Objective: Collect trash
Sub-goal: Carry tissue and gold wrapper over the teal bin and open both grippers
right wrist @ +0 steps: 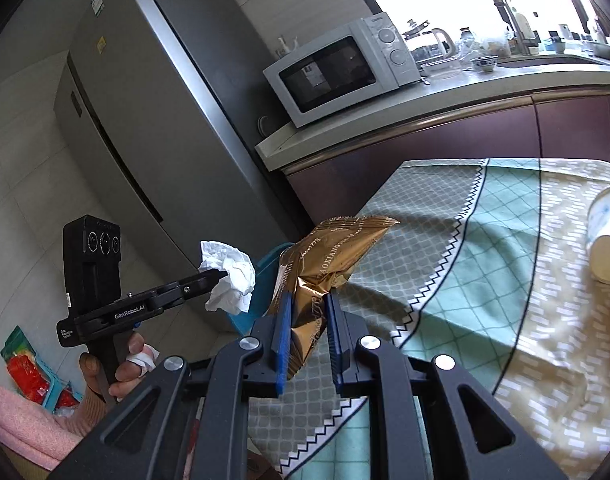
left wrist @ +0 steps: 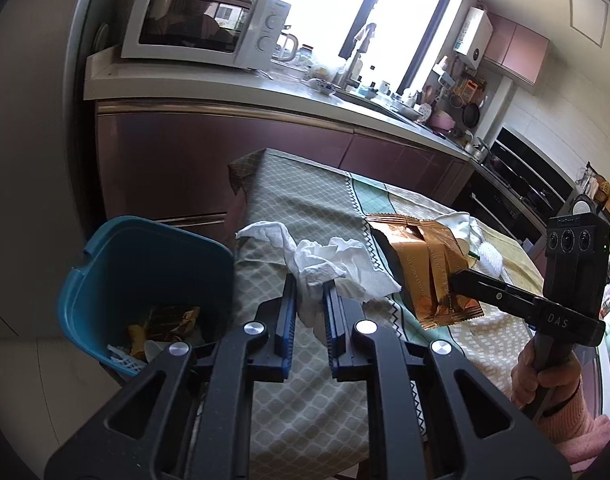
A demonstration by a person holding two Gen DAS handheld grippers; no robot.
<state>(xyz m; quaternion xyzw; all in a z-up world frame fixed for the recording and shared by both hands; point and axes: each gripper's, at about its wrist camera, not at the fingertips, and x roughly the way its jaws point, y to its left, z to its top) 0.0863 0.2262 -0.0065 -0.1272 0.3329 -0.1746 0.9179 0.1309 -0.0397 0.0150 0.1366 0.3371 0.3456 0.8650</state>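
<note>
Left wrist view: crumpled white tissue (left wrist: 329, 268) pinched between blue pads of left gripper (left wrist: 310, 300), jaws nearly together on it, paper bunched up and spilling forward above patterned tablecloth (left wrist: 305, 196). Just left of the cloth's edge, teal bin (left wrist: 145, 256), open-topped, already holding gold wrappers and white scraps at the bottom. To the right, gold snack wrapper (left wrist: 425, 272) clamped at its lower edge by right gripper (left wrist: 455, 278), held clear of the cloth; hand (left wrist: 545, 376) in pink sleeve wrapped round that gripper's handle. Further back on the cloth, white items near the wrapper, too small to identify. Right wrist view: same gold snack wrapper (right wrist: 329, 264) squeezed between right gripper (right wrist: 307, 312) pads, upper end crinkled and standing tilted above the cloth. Left gripper (right wrist: 221, 276) seen side-on at left, closed on tissue (right wrist: 231, 280), raised beside the bin's rim (right wrist: 269, 260). Behind: grey fridge (right wrist: 145, 120), white microwave (right wrist: 337, 68) on countertop, pale cup (right wrist: 609, 236) lying on its side at right.
</note>
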